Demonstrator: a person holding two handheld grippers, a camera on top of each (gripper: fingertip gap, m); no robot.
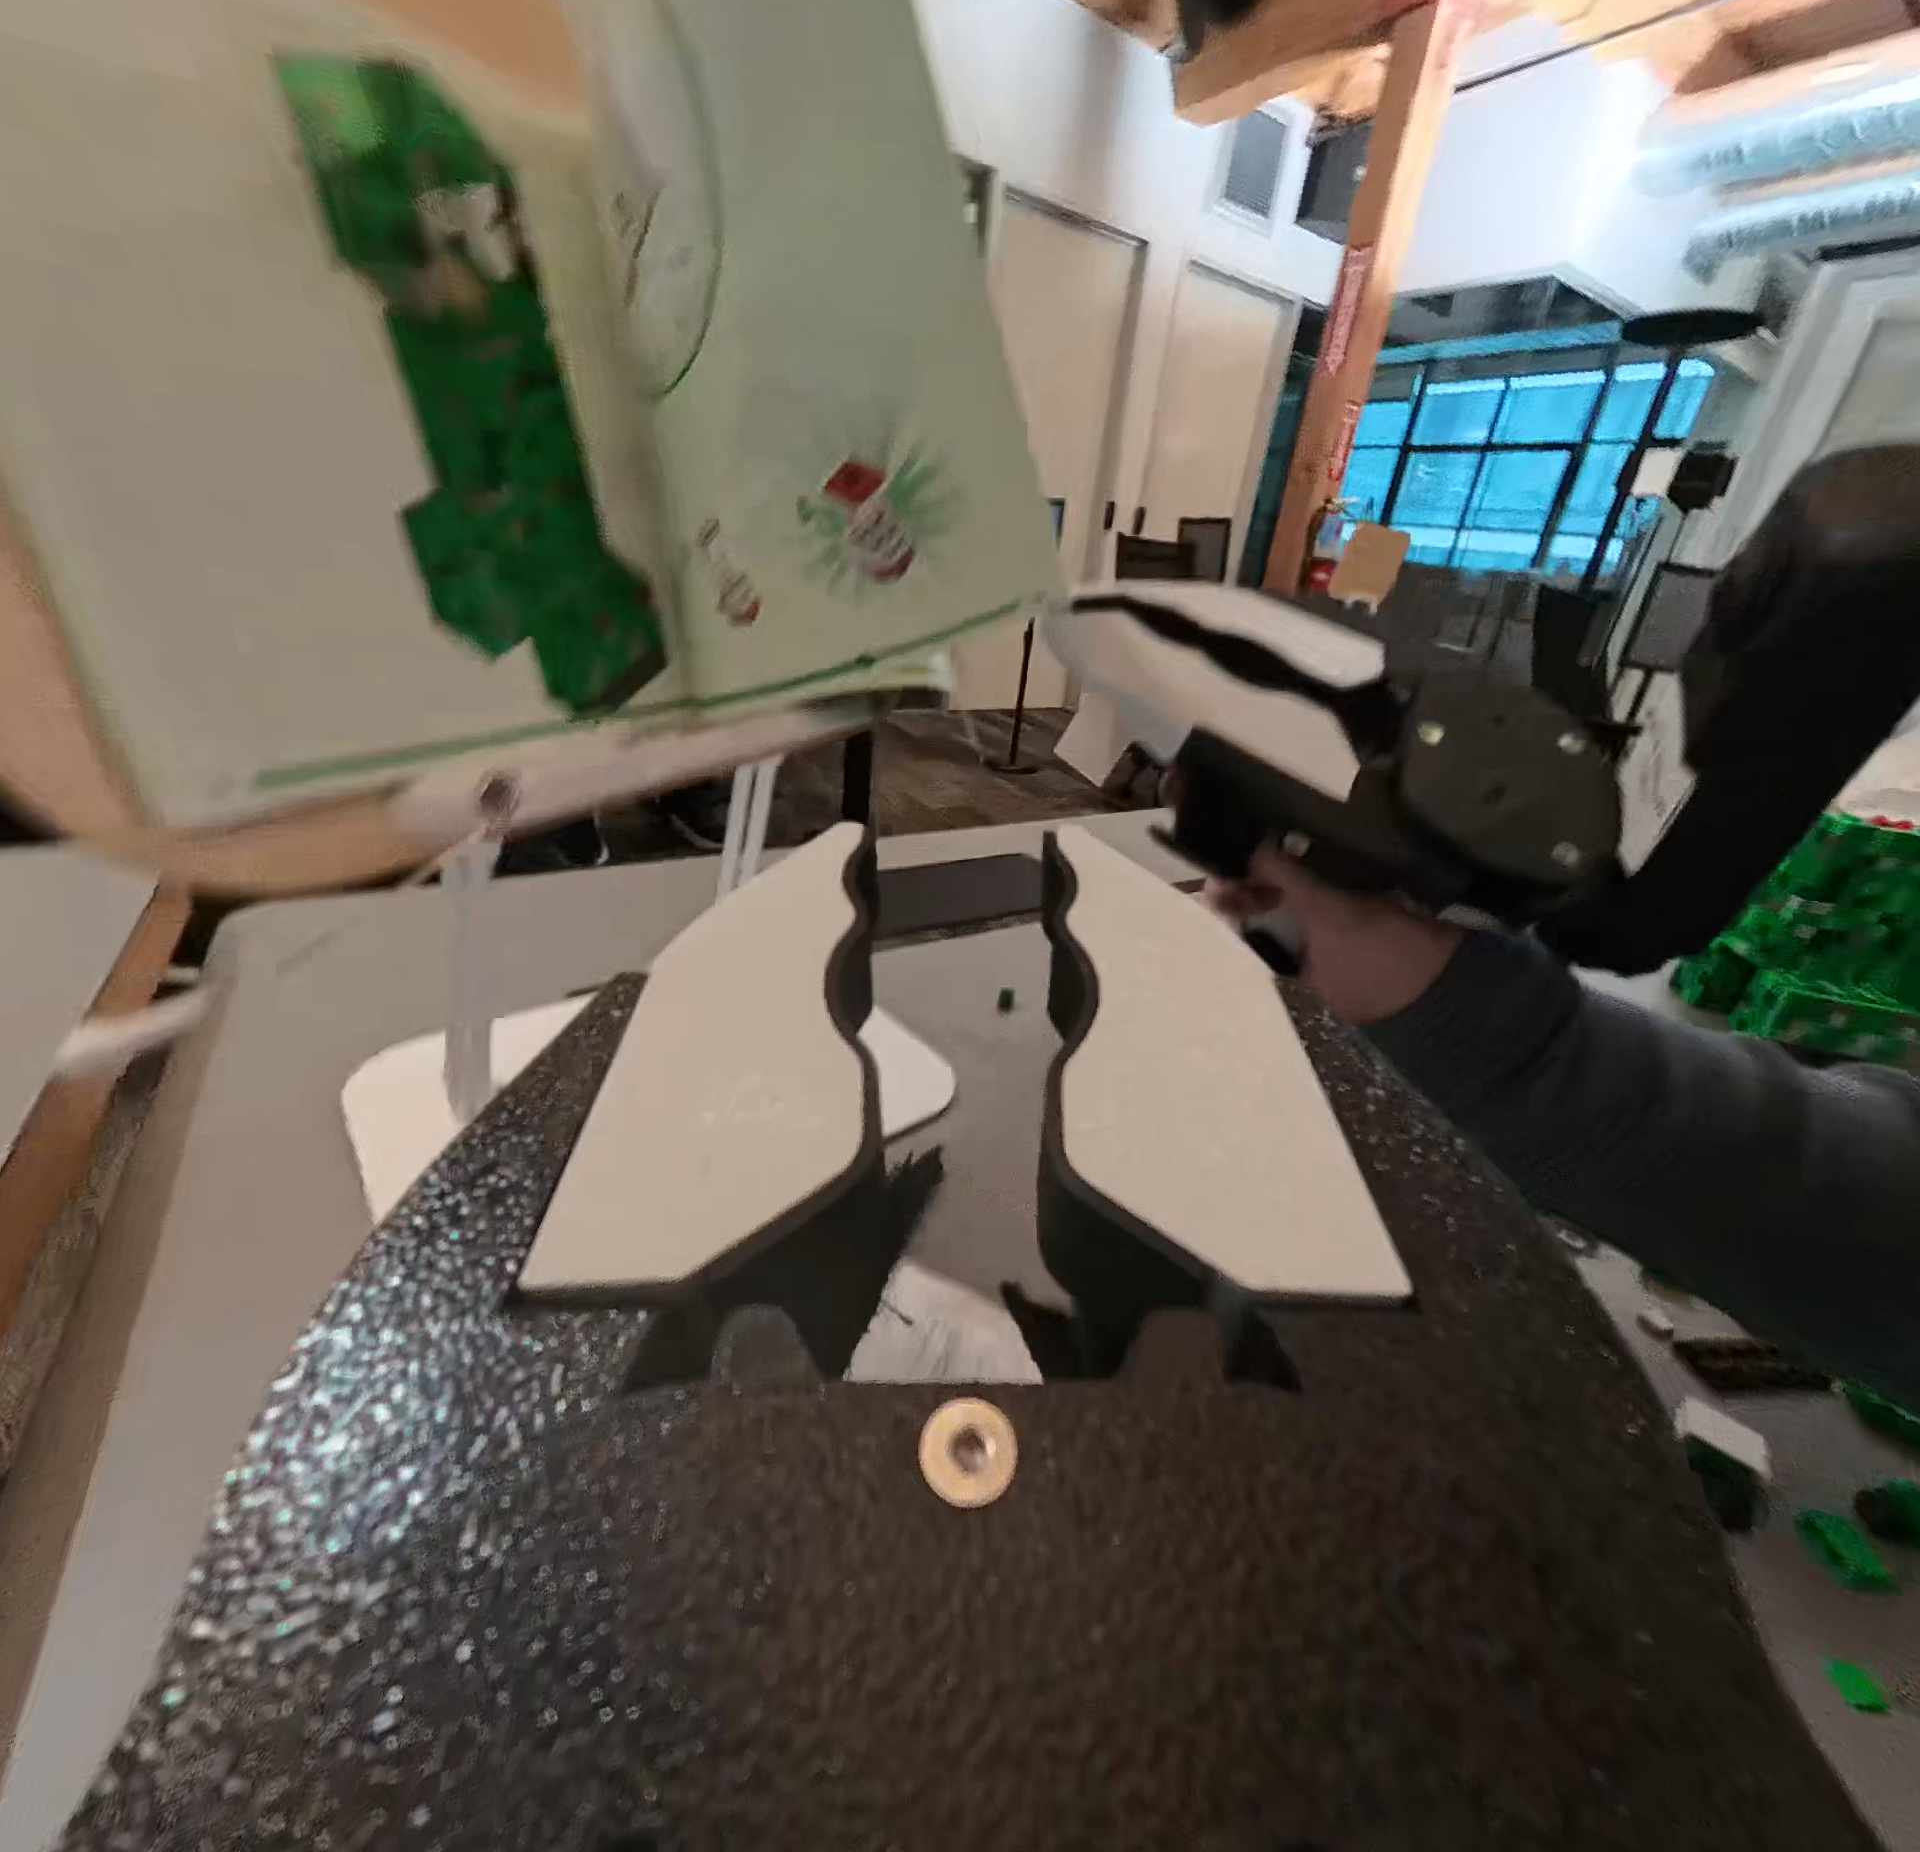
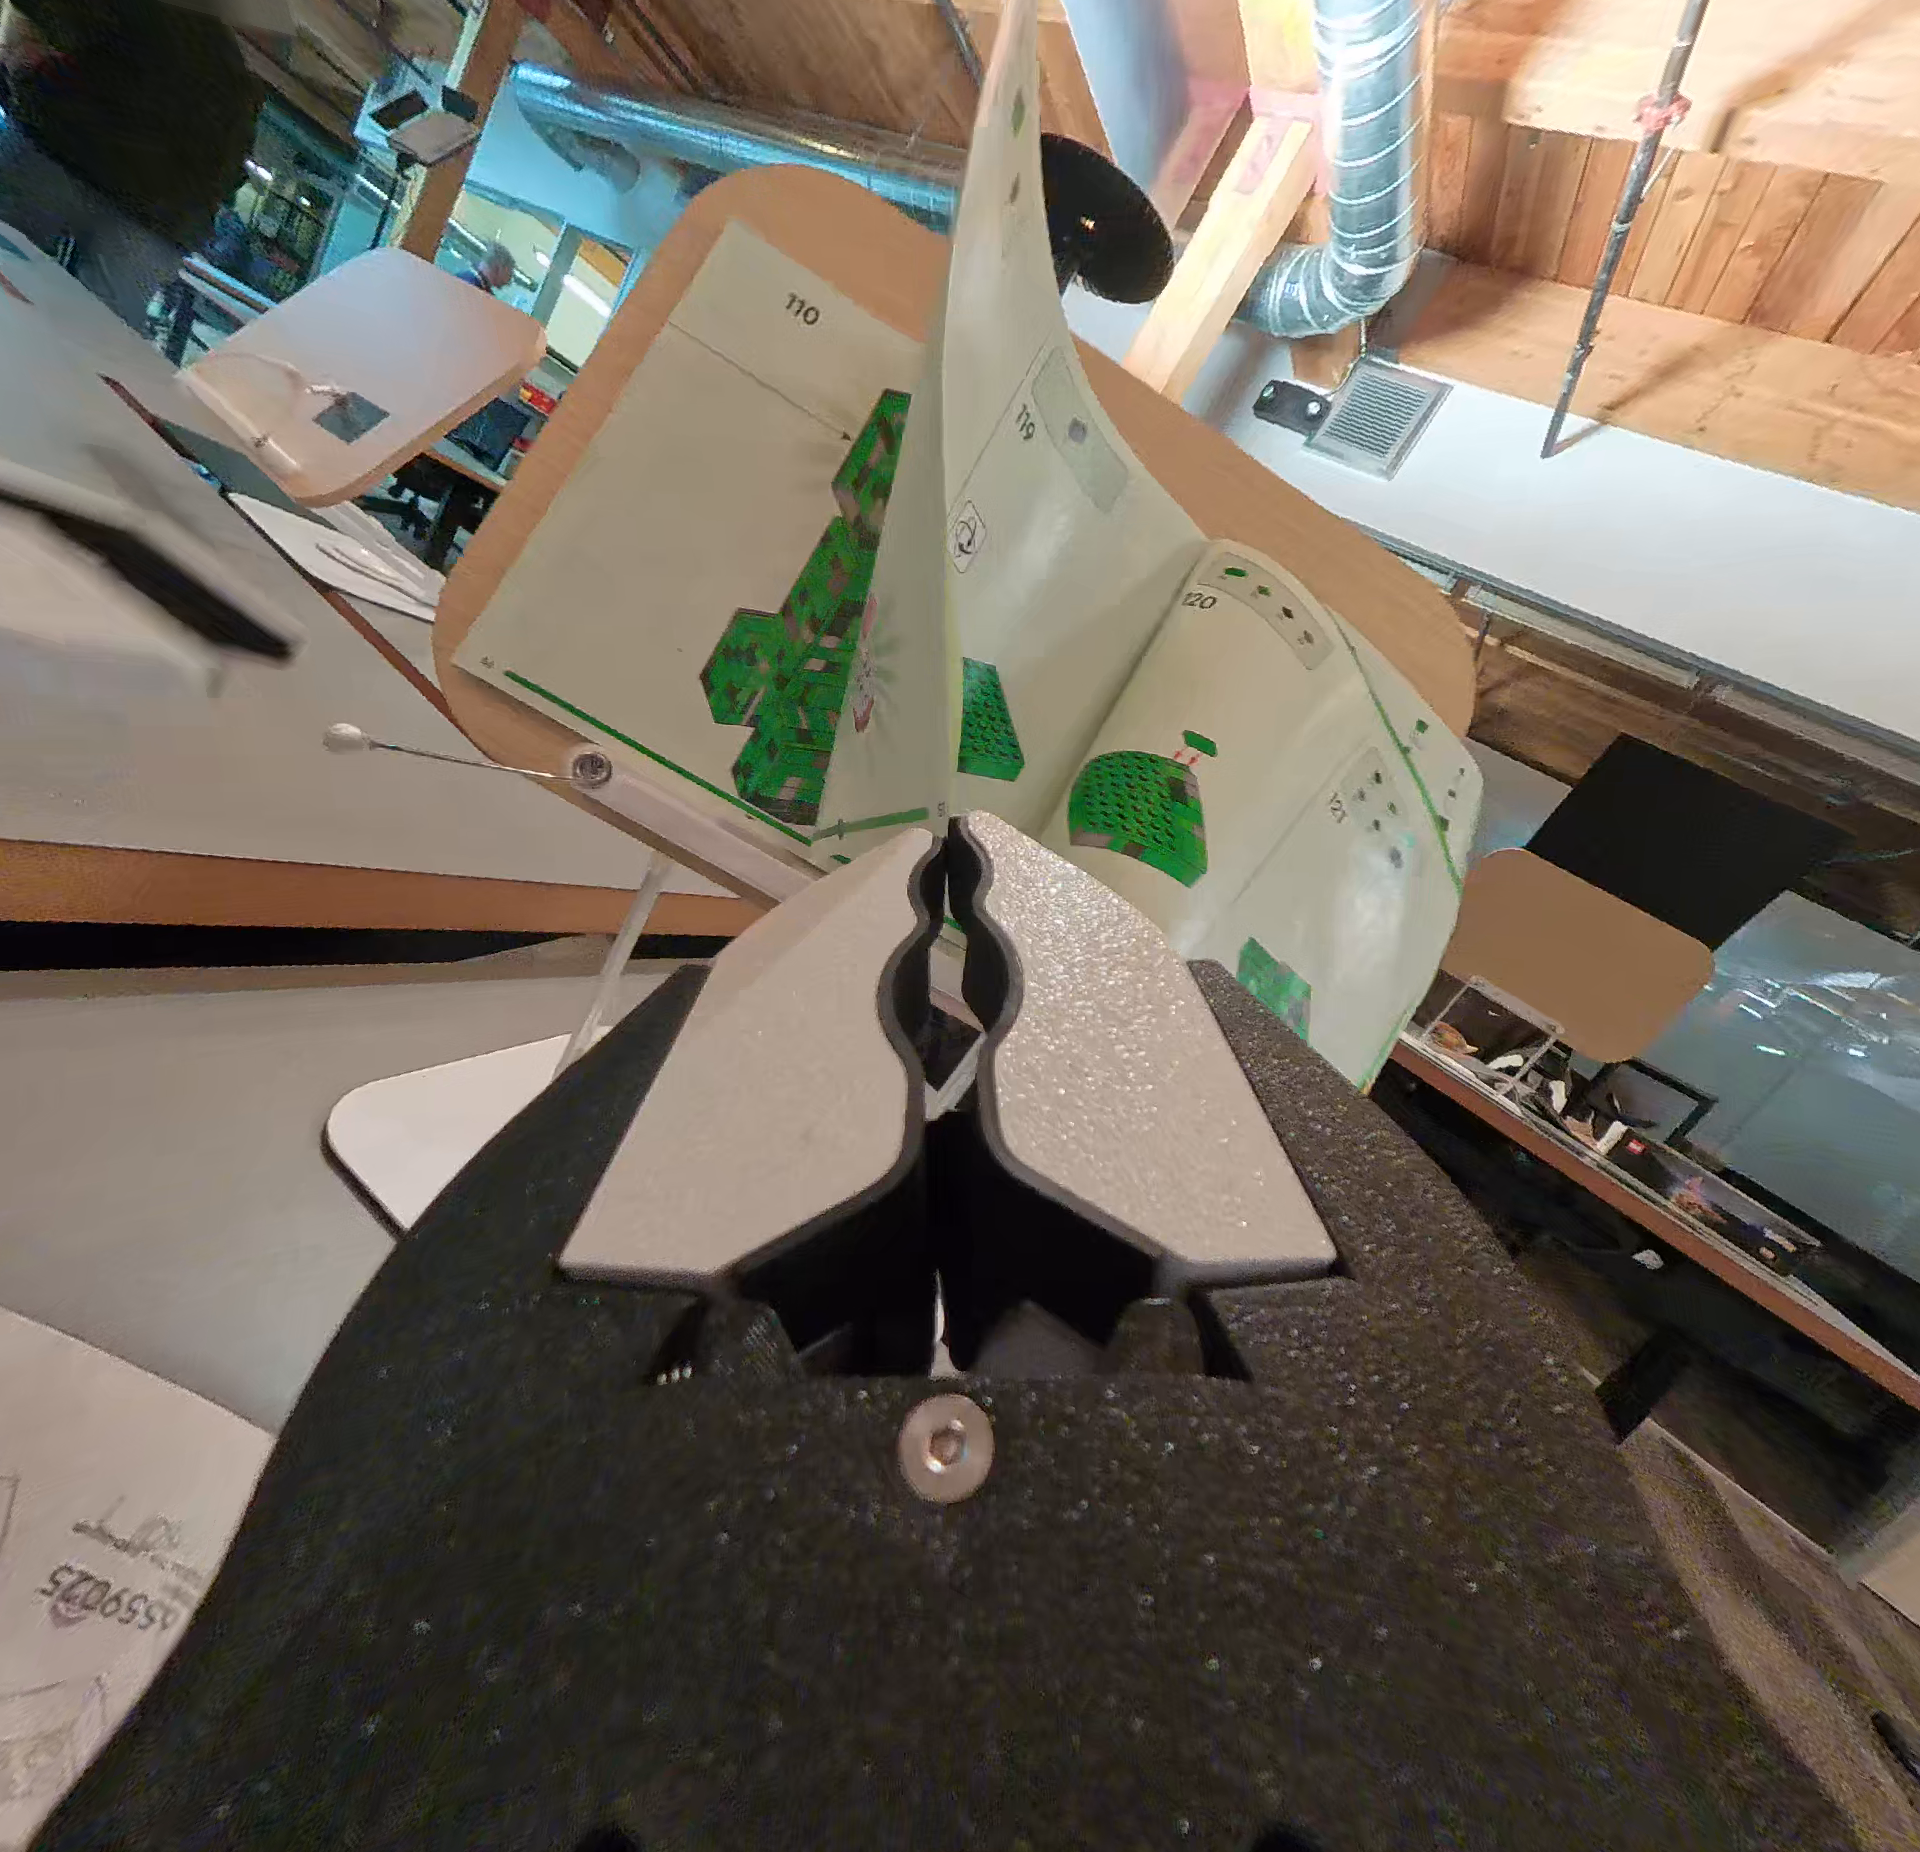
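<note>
Two grippers and one instruction booklet (image 2: 665, 555) appear, the booklet propped open on one wooden stand (image 2: 1299, 514) with a white base (image 2: 436, 1127). The right gripper (image 2: 951, 846) has its two pale fingers closed together at the tips, pinching the bottom corner of a single raised page (image 2: 997, 368), which stands curled upward directly ahead of the tips; printed green brick models lie on the pages to either side of it. The left gripper (image 1: 961, 857) holds nothing, its fingers parted with a clear gap between them; the booklet hangs above and to the left of its tips, and the stand's base lies just beyond them. The surface is a grey tabletop (image 1: 270, 1075) with a wood edge; the room has white walls, timber ceiling beams (image 2: 1226, 244), silver ducting (image 2: 1361, 119) and large windows (image 1: 1507, 462). Only the left wrist view shows the right gripper (image 1: 1070, 613) from outside, a hand (image 1: 1340, 950) and dark sleeve behind it, a stack of green brick assemblies (image 1: 1829, 940) and several loose green pieces (image 1: 1849, 1553) to the right. Only the right wrist view shows the pinch itself and a second, bare stand (image 2: 364, 379) to the far left.
</note>
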